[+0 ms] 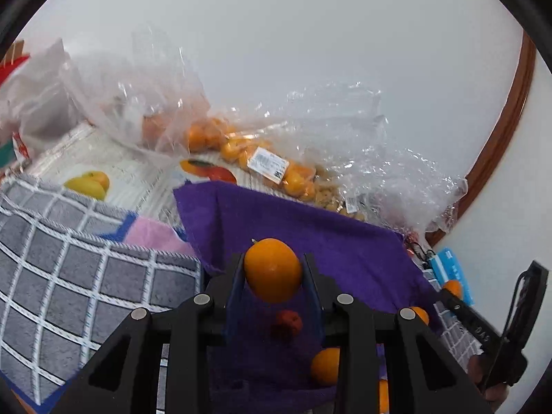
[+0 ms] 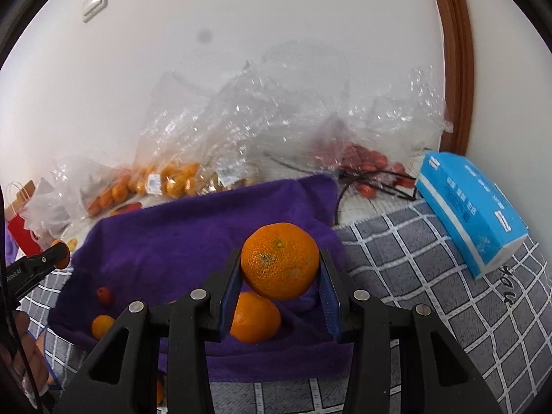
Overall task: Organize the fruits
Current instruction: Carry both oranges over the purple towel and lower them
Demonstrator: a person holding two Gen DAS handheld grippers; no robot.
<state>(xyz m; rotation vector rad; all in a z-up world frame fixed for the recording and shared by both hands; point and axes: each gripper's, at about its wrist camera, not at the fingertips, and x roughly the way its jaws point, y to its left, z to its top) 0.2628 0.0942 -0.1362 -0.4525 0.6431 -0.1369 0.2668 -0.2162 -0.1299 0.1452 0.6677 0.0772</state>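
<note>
A blue tissue pack [image 2: 472, 212] lies on a grey checked cloth [image 2: 431, 276]. A red paper bag [image 2: 24, 231] stands at far left. A white wall switch [image 2: 95, 1] sits high up.

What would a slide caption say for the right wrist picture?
Right gripper holds an orange above a purple towel scattered with fruit.
</note>
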